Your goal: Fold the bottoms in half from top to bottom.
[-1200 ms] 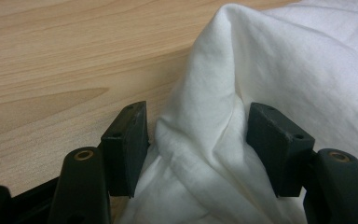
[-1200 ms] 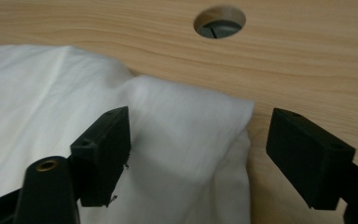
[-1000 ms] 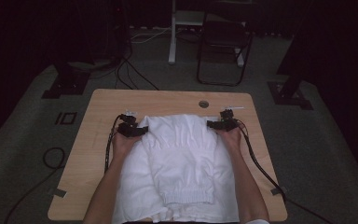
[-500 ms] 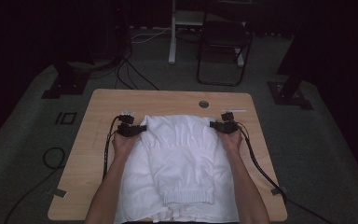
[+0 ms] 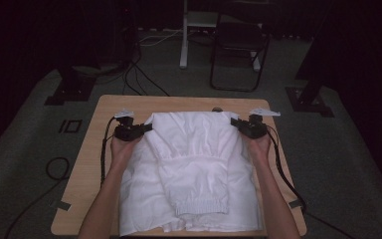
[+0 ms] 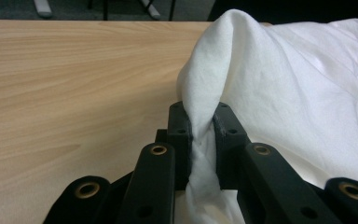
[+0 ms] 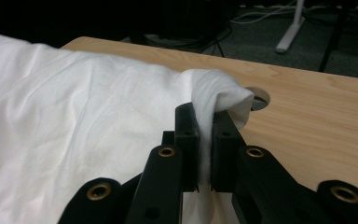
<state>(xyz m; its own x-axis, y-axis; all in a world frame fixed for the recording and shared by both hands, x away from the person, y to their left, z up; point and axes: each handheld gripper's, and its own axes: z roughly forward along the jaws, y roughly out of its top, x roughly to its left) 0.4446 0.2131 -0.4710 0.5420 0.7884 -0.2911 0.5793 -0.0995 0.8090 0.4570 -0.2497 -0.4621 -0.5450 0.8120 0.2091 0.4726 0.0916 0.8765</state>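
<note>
both grippers, left gripper (image 5: 146, 128) and right gripper (image 5: 235, 123), pinch the far corners of the white cotton garment (image 5: 194, 169) on the light wooden table (image 5: 92, 164); grasp done, folding left.

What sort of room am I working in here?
Likely a lab or studio set up for recording, not a home: a bare wooden table on grey carpet, cables trailing over the floor, black stand bases and a folding chair in a dark room.
</note>
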